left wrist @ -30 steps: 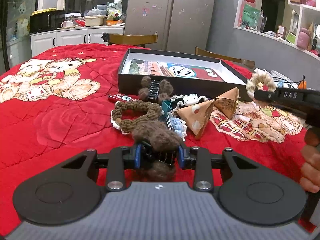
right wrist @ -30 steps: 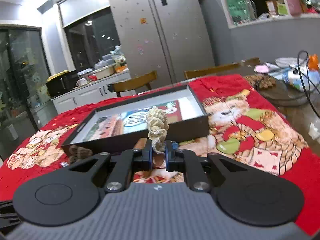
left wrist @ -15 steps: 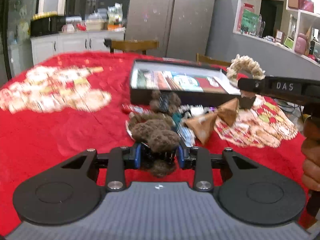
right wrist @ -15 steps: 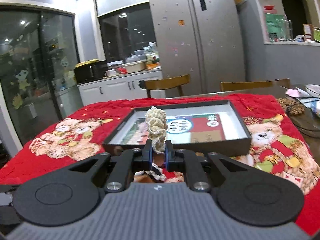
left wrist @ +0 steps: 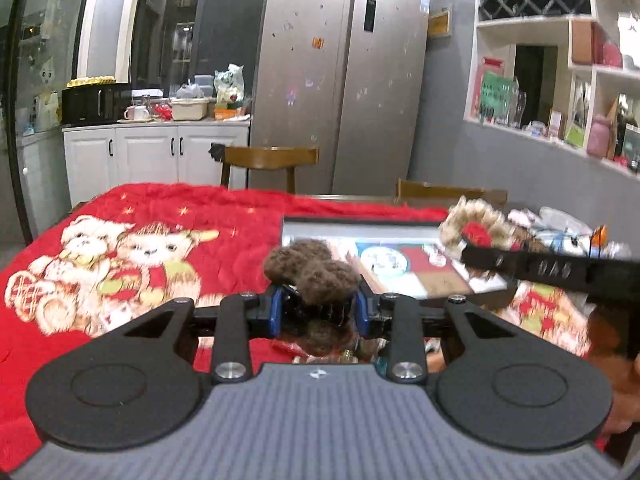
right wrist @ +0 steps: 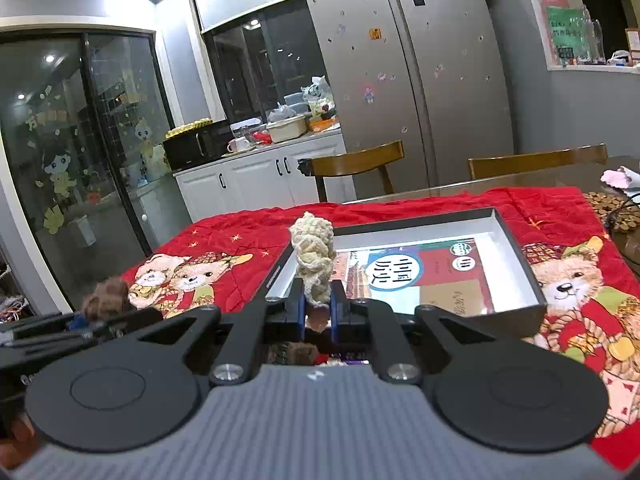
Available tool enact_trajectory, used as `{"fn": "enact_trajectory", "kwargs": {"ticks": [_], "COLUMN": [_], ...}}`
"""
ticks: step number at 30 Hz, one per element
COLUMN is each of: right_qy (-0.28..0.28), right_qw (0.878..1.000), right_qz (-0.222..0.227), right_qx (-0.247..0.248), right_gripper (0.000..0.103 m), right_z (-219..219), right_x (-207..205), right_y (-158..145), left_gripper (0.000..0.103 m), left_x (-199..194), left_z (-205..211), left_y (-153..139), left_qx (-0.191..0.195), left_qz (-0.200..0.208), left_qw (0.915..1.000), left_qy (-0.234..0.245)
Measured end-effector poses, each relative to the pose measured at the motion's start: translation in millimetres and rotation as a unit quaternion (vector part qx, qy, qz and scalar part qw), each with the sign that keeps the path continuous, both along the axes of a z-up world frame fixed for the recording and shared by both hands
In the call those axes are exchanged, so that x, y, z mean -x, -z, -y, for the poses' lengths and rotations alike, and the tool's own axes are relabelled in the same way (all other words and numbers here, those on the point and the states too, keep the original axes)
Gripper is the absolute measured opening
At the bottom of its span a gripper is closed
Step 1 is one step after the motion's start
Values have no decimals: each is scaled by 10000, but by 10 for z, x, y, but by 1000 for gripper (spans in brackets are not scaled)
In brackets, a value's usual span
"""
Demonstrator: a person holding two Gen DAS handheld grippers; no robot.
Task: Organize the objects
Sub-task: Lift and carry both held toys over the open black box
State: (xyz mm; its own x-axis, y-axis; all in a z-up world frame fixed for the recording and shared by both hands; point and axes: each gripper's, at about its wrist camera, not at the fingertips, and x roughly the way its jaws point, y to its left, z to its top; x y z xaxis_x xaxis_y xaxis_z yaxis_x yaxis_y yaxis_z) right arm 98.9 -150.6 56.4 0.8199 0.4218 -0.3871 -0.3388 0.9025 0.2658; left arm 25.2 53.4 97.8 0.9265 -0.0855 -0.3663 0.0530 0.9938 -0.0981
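Item 1: left gripper (left wrist: pixel 318 314), clenched on one brown fuzzy hair clip (left wrist: pixel 316 270); the clip sits between both pads, its fluffy lobes standing above and hanging below the fingers, lifted off the red bear-print quilt (left wrist: pixel 140 216).

Item 2: right gripper (right wrist: pixel 318 312), closed tight on one cream crocheted scrunchie (right wrist: pixel 314 258), which rises upright from the fingertips.

Item 3: one shallow black box (right wrist: pixel 520 264), open, printed sheet inside, lying on the quilt just beyond both grippers.

Surroundings: two wooden chairs at the far table edge; one steel refrigerator (right wrist: pixel 400 80) behind; white cabinets far left. A few small items lie blurred beneath the grippers.
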Motion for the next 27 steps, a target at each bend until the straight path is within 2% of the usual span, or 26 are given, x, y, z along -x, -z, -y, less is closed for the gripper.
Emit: {"fn": "enact_trajectory", "kwargs": {"ticks": [4,10,14,18,25,27], "right_qy": [-4,-3,52,135,171,105], "right_qw": [9996,9976,9968,9953,9919,9906], "right_qz": [-265,-655,-740,-849,-1134,-1214], "right_qx": [-105,-242,-313,-445,-550,-615], "right_gripper": [14,14,14,14,14,14], "right_z": [-45,-85,-114,-89,-93,-111], "right_x": [-204,-524,-678,-857,-1163,-1202], "right_y": [-19,24,58,80,230,328], "left_gripper": [39,39,39,39,39,39], "left_x": [-161,-500,-806,-1106,-1548,-1659], "left_z": [63,77,76,53,-157,-184], "left_y": [-130,-237,-240,-171,57,139], "left_qx": [-41,180,330,295,871,908], "left_qz": [145,46,-138,-228,-593,-766], "left_qw": [9998,9988,9972,9972,9919,9899], "left_qy": [139,457,658,651,707,769]}}
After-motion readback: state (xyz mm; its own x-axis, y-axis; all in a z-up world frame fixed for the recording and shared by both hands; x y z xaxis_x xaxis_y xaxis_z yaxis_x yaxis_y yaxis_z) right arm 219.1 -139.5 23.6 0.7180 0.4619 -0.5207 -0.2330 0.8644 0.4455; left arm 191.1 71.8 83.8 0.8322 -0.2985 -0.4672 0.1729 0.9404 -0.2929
